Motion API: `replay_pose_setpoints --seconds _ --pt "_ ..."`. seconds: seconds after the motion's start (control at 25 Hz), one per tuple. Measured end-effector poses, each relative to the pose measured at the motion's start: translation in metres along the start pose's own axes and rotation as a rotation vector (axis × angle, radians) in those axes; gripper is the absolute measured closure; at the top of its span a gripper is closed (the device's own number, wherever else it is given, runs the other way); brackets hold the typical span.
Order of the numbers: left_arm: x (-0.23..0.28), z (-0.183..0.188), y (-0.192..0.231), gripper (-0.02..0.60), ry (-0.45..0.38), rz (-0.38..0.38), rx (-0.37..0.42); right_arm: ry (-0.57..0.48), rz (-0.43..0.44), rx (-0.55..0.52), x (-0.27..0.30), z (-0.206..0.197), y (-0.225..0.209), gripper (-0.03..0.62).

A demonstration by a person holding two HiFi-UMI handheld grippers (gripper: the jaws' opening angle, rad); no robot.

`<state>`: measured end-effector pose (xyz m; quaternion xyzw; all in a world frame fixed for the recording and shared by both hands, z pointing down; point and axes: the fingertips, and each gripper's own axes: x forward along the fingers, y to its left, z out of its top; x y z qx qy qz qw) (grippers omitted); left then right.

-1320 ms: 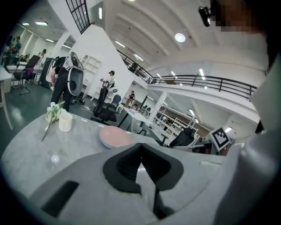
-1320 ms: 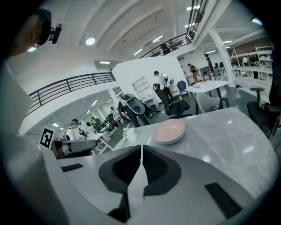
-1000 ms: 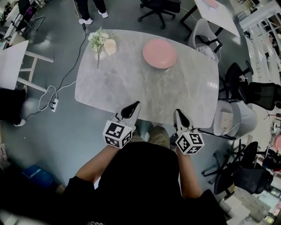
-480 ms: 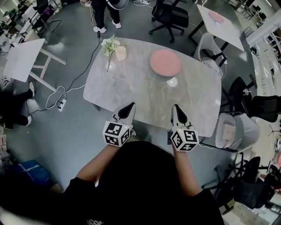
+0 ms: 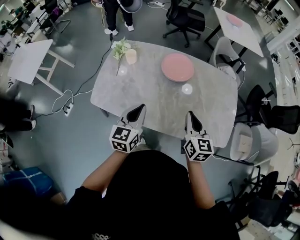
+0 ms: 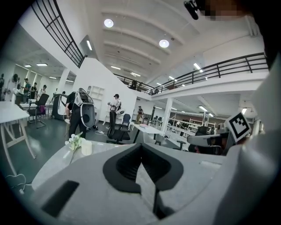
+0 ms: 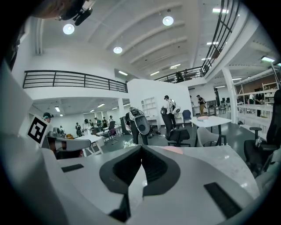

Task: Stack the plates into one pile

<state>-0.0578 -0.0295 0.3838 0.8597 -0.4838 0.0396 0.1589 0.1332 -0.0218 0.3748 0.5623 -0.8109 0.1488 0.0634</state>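
A pink plate pile (image 5: 177,67) sits on the far right part of the grey marble table (image 5: 154,101); it shows as a thin pink sliver (image 7: 175,150) in the right gripper view. My left gripper (image 5: 138,111) hovers over the table's near edge, shut with nothing in it. My right gripper (image 5: 191,117) hangs beside it to the right, also shut and empty. Both point across the table, well short of the plates. In the left gripper view the shut jaws (image 6: 140,151) fill the lower half; the right gripper (image 7: 141,151) looks the same in its own view.
White flowers (image 5: 121,48) and a cream candle (image 5: 131,56) stand at the table's far left corner. A person (image 5: 115,11) stands beyond the table. Chairs (image 5: 255,129) crowd the right side. Another table (image 5: 236,23) with a pink plate is at the far right.
Both grippers have lifted slightly over the table's near edge and stayed shut. The head view has shifted, so the table sits a little farther right and lower in the picture.
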Motion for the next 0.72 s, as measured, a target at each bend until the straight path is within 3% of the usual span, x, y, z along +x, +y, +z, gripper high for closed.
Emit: replay_pose_setpoints --seconds 0.48,0.72 --pt "0.020 0.008 0.013 0.565 0.014 -0.012 -0.015 0.043 0.006 -0.005 0.021 -0.005 -0.006 0.582" --pt "0.018 0.011 0.036 0.565 0.017 -0.013 -0.019 0.048 0.011 -0.032 0.042 -0.001 0.011 0.582"
